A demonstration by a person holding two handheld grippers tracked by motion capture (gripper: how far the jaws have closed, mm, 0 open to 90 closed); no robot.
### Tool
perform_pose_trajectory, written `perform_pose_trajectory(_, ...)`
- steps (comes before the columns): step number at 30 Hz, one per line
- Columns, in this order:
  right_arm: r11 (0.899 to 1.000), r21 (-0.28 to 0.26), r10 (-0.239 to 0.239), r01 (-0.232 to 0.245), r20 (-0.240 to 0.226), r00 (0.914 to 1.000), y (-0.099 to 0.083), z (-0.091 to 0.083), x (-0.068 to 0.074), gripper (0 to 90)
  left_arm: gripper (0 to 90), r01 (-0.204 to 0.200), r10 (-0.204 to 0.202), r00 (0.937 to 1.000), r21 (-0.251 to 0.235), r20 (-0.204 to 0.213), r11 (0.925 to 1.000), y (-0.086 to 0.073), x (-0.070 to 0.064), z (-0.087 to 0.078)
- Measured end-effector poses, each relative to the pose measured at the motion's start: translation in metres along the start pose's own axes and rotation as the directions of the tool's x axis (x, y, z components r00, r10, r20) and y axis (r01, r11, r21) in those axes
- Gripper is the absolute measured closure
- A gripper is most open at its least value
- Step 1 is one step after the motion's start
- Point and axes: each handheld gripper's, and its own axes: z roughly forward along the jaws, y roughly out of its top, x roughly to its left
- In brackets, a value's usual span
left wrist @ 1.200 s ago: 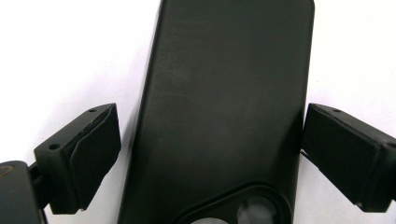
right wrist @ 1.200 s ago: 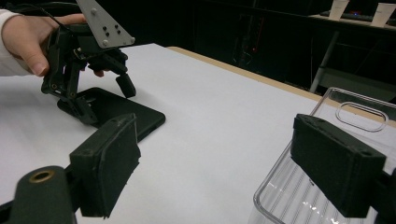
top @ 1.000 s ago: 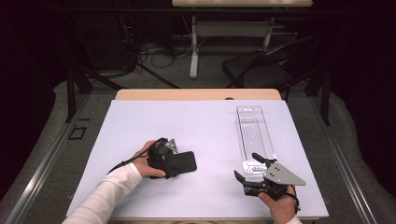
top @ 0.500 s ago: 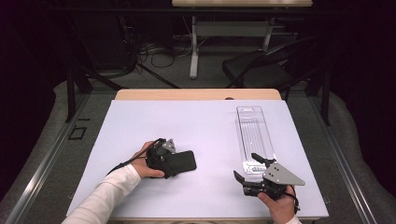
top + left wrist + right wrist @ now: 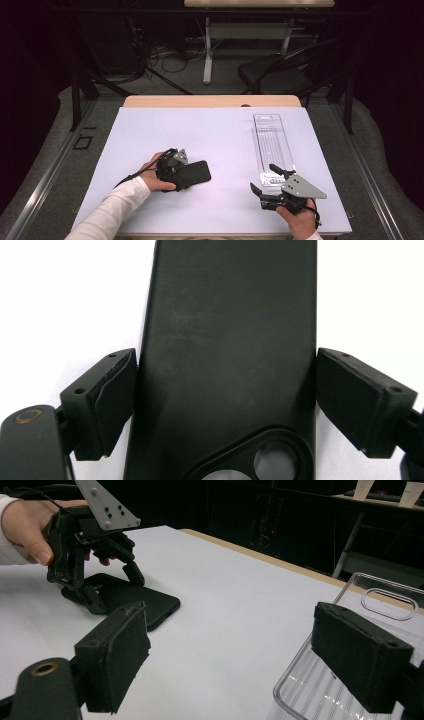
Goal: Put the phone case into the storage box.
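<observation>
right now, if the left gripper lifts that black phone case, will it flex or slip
The phone case looks thin and hollow with a camera cutout, so it probably flexes under squeeze. Its matte surface likely grips the left gripper pads well. Probably light.

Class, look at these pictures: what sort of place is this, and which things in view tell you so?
Probably a lab or workshop set up for recording. A work table with a plain white top stands in a dark room, loose cables lie on the floor behind it, and a folding chair and another table's legs stand beyond.
</observation>
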Motion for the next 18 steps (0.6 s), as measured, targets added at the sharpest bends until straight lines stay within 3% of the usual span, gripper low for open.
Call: perform_pose_trajectory(18, 1.000, -0.001, 0.001, -0.001, 0.000, 1.0000, 0.0003, -0.0004, 0.0004, 14.2, 14.4, -0.012, 0.012, 0.9999, 0.016, -0.004, 0.9998, 0.0017, -0.0009, -0.0017)
